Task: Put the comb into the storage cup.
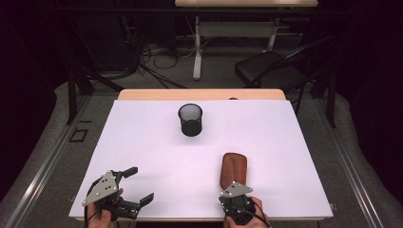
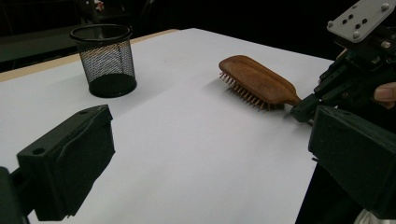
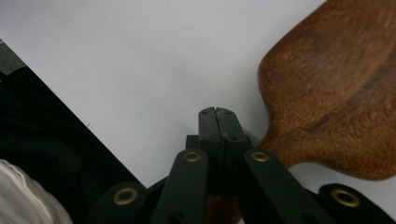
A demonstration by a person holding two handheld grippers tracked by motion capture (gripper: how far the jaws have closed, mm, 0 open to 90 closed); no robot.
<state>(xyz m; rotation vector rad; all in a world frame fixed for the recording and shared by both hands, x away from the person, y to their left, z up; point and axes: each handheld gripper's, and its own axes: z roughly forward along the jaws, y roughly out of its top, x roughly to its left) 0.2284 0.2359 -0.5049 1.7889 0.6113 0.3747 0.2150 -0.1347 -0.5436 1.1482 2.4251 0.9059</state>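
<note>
On the white worktop (image 1: 142,142), a wooden hairbrush (image 1: 233,169) was seen lying near the front edge, its handle clamped between the closed fingers of the right gripper (image 1: 234,191). Behind it, well apart, a black mesh cup (image 1: 190,119) was set upright. The left gripper (image 1: 138,185) was held with fingers spread wide, empty.

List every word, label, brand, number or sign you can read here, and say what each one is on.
There is none to read.
The wooden hairbrush has a plain back, with no brand or stamp.
The black mesh cup bears no label.
The white table cover is unmarked.
The grey plate on the left gripper and the one on the right gripper show holes and no lettering.
</note>
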